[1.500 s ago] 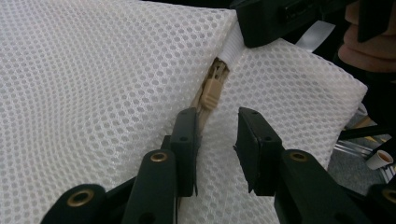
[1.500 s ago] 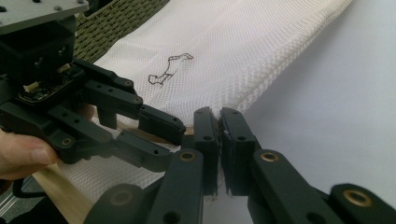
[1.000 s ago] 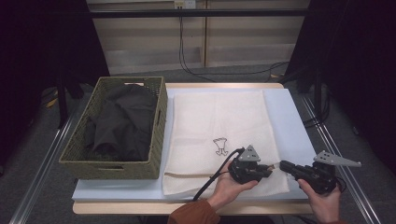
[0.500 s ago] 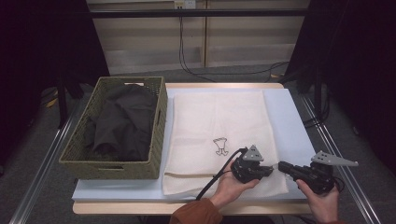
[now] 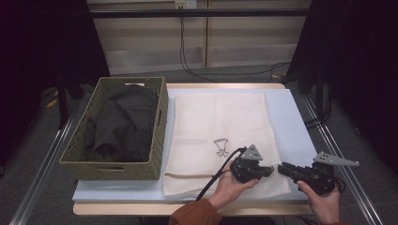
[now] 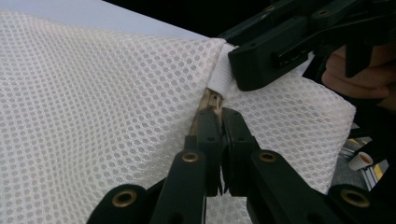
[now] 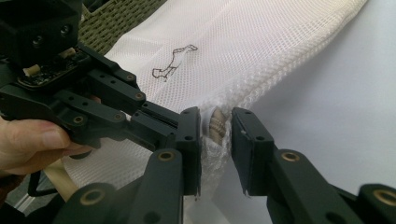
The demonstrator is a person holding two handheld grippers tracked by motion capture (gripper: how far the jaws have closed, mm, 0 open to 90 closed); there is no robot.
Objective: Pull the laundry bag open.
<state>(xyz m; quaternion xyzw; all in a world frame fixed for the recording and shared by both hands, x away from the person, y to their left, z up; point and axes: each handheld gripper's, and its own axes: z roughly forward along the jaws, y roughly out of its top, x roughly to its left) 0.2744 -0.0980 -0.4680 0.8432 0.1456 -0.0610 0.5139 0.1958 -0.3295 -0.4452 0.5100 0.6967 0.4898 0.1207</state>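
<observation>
Nearest the person, both claws meet at the near right corner of the mesh bag (image 5: 220, 136), which lies flat on the white sheet of the worktop (image 5: 291, 117); the left claw (image 5: 270, 171) is pinched tight on the zipper pull (image 6: 212, 100) at that corner; the right claw (image 5: 282, 168) faces it from the right, its jaws having just been opening, now narrowly apart with the bunched mesh and the zipper end (image 7: 215, 125) between them, the pads not clearly pressing; the two claws stand tip to tip, so each crowds the other's way to the corner; a small line drawing (image 5: 221, 146) sits on the bag just beyond them; to the left, beside the bag, stands a woven basket (image 5: 159, 140) holding dark cloth (image 5: 122, 126); farther off, past the worktop, cables (image 5: 187, 61) hang down a pale wall.
</observation>
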